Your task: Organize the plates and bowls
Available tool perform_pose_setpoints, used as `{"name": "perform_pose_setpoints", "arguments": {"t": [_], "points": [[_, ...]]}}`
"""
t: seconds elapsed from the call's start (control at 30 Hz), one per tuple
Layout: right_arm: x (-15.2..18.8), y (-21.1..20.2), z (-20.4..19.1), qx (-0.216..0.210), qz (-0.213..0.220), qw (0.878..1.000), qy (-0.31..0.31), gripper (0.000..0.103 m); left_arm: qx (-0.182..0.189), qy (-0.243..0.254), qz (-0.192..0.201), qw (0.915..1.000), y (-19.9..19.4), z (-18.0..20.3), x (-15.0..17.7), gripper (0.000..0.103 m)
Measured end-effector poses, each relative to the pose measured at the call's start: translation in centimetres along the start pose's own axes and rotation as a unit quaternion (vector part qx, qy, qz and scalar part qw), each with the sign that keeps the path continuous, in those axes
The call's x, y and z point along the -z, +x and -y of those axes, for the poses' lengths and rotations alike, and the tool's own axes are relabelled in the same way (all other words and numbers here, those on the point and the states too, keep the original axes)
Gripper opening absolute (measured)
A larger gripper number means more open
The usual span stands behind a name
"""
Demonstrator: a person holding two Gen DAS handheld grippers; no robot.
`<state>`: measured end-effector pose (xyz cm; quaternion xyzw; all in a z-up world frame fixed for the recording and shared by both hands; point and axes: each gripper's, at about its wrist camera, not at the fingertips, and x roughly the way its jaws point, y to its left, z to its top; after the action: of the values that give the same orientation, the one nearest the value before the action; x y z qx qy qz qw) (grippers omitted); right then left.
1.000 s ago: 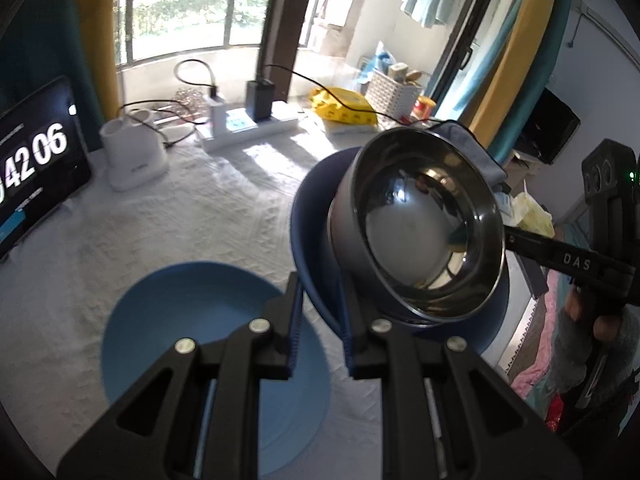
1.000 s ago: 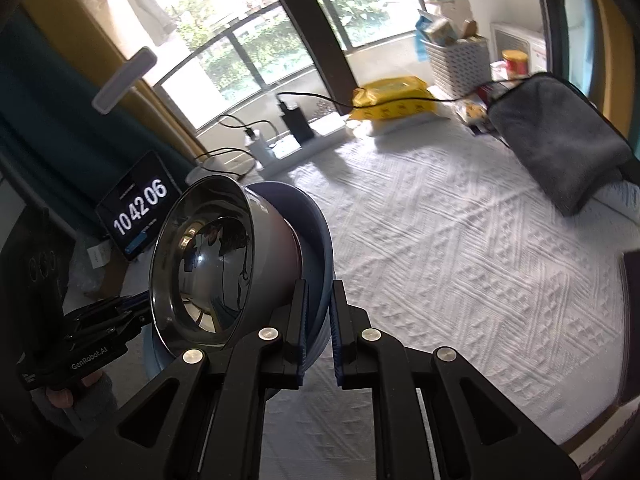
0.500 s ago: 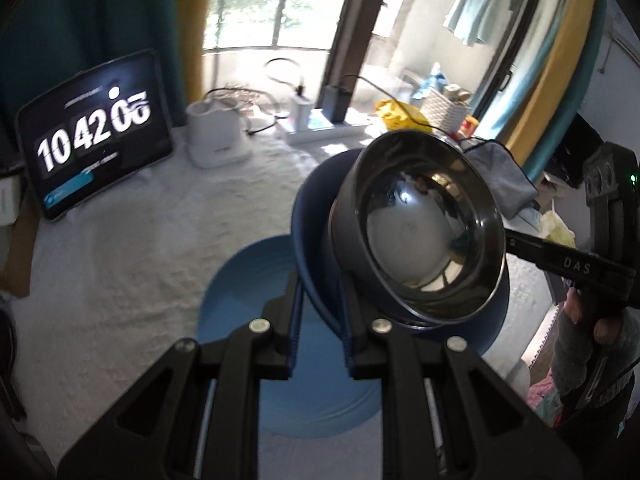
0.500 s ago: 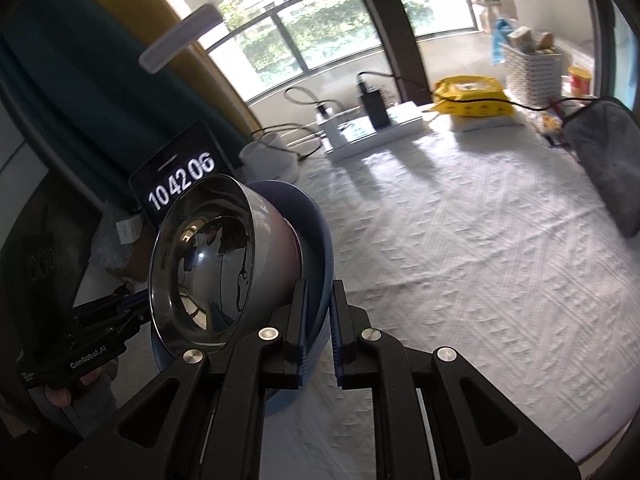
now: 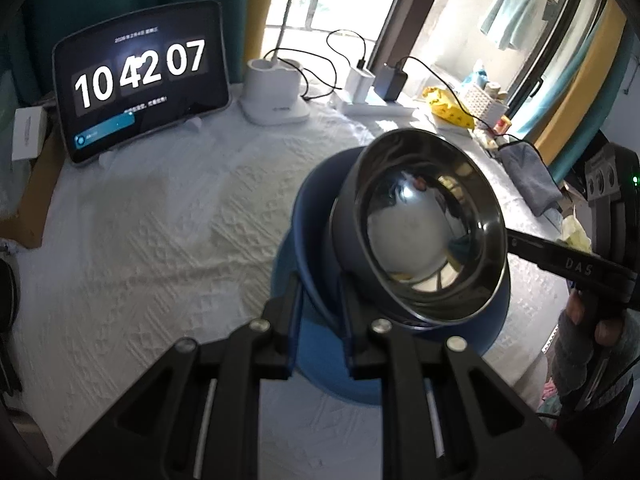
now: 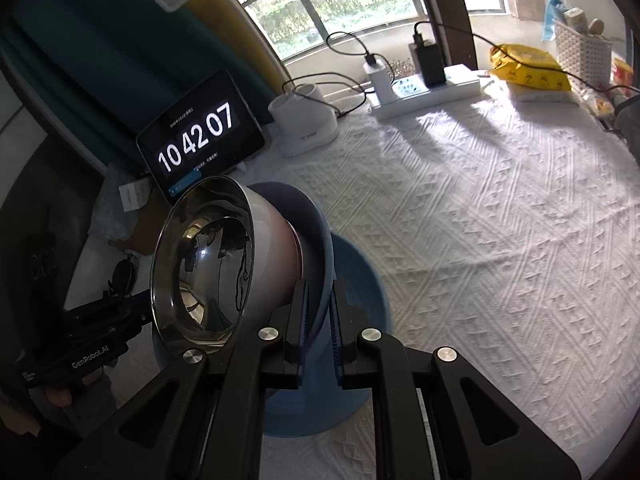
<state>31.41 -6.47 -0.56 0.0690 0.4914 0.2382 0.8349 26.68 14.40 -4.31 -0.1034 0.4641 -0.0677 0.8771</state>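
Both clamped on opposite rims of blue plate [image 5: 316, 236] carrying steel bowl [image 5: 424, 232] at frame centre: left gripper [image 5: 318, 300], right gripper [image 6: 318, 308], over second blue plate [image 6: 360, 280] on white cloth [image 6: 500, 220], largely hidden beneath.

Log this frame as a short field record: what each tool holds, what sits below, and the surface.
left tool: shut on rim of blue plate
right tool: shut on opposite rim of the same plate
carried load: steel bowl on the plate
below: second blue plate lying on the table
surface: white textured cloth
clock tablet: reads 10 42 07
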Motion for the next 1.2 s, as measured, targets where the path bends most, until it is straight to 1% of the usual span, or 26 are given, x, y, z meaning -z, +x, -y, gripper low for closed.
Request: {"name": "perform_pose_setpoints", "arguments": {"t": [0.37, 0.5, 0.67, 0.7, 0.73, 0.8, 0.83, 0.9, 0.93, 1.0, 1.07, 1.13, 1.2], "points": [[0.3, 0.8, -0.5, 0.002, -0.003, 1.000, -0.001, 0.012, -0.005, 0.002, 0.004, 1.0000, -0.2, -0.2, 0.3, 0.017], [0.4, 1.0, -0.5, 0.006, -0.003, 1.000, -0.001, 0.013, -0.004, -0.001, 0.004, 1.0000, -0.1, -0.3, 0.0, 0.017], [0.4, 1.0, -0.2, 0.002, 0.001, 1.000, 0.003, 0.014, -0.010, 0.006, 0.015, 0.9998, -0.1, -0.2, 0.1, 0.019], [0.4, 1.0, -0.2, 0.005, 0.003, 1.000, 0.001, 0.017, -0.012, 0.008, 0.020, 0.9997, -0.1, -0.2, 0.2, 0.020], [0.5, 0.9, -0.2, 0.009, 0.009, 1.000, -0.004, 0.020, -0.017, 0.013, 0.030, 0.9993, -0.3, -0.1, 0.5, 0.021], [0.5, 0.6, -0.2, 0.017, 0.018, 1.000, -0.007, 0.035, -0.032, 0.024, 0.050, 0.9980, -0.6, 0.1, 0.9, 0.026], [0.7, 0.3, -0.3, 0.031, 0.030, 0.999, -0.017, 0.037, -0.037, 0.027, 0.057, 0.9973, -0.7, 0.1, 1.1, 0.027], [0.9, -0.3, -0.5, 0.044, 0.047, 0.997, -0.031, 0.042, -0.049, 0.031, 0.075, 0.9955, -1.1, 0.3, 1.6, 0.034], [1.1, -0.6, -0.5, 0.048, 0.054, 0.997, -0.034, 0.044, -0.057, 0.033, 0.086, 0.9941, -1.4, 0.5, 1.9, 0.035], [1.4, -1.0, -0.6, 0.058, 0.065, 0.995, -0.038, 0.050, -0.063, 0.035, 0.104, 0.9920, -1.9, 0.7, 2.3, 0.043], [1.9, -1.6, -0.6, 0.073, 0.081, 0.993, -0.046, 0.051, -0.073, 0.036, 0.130, 0.9882, -2.5, 1.1, 3.1, 0.046], [2.5, -2.3, -0.6, 0.085, 0.098, 0.990, -0.050, 0.052, -0.083, 0.041, 0.154, 0.9838, -3.2, 1.4, 3.7, 0.046], [3.0, -2.9, -0.6, 0.097, 0.114, 0.987, -0.055, 0.053, -0.100, 0.047, 0.188, 0.9760, -4.1, 1.9, 4.8, 0.047]]}}
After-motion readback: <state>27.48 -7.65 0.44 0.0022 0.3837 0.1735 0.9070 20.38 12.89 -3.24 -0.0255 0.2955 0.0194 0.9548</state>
